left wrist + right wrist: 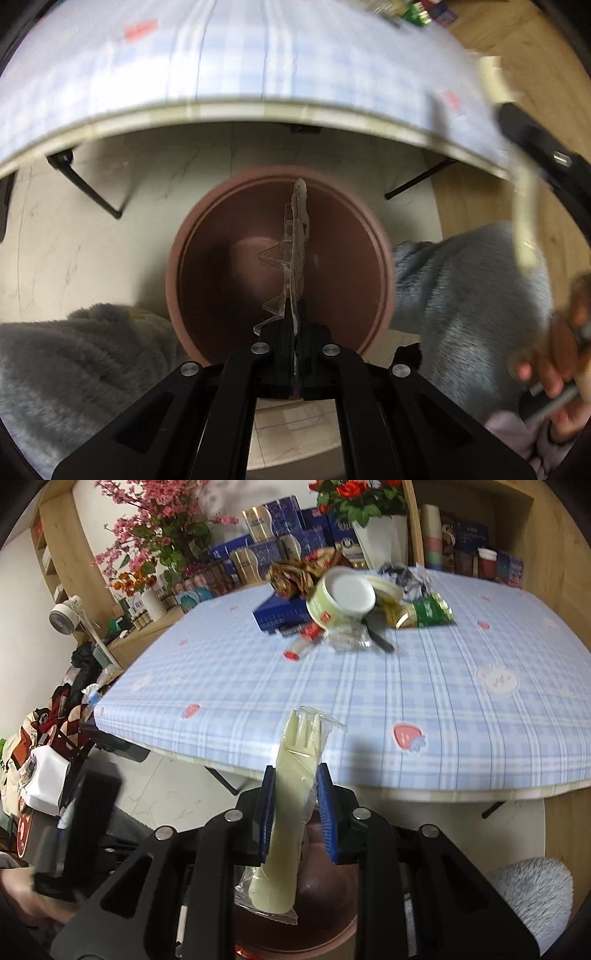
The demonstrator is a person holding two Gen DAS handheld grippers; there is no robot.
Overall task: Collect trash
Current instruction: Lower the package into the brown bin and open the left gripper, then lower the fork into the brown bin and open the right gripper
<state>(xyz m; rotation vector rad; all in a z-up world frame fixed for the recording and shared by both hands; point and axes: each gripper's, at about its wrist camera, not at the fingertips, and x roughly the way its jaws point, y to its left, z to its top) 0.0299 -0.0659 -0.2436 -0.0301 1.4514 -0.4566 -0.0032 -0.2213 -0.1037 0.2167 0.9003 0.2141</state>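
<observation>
We are holding two hand-held grippers, one in each hand. Nearest in the left wrist view, the left hand-held gripper [295, 325] is pinching a thin, clear plastic wrapper [297, 236] between its closed jaws; the wrapper is standing edge-on and pointing down over one round brown bin [373, 236] that is sitting on the pale floor [74, 229], below the near edge of the table [221, 74]. Fuzzy grey fabric is showing on either side of the bin.

In the right wrist view, the right hand-held gripper [295, 794] is gripping one cream plastic fork [291, 775], sealed in its clear sleeve, between the blue pads [325, 805]. The fork's tines are pointing up and away, toward the near edge of the table, and its handle end is hanging over the brown bin's rim below.

Beyond that, the blue checked cloth is lying bare across the near half of the table. Toward the far edge one cluster of trash is lying: one green-and-white paper tub [341, 600] tipped on its side, one green snack packet [430, 613], one dark blue box [280, 614], one red-and-white sachet [304, 642], one crumpled brown wrapper [291, 578] and one clear crumpled wrapper [349, 637].
</observation>
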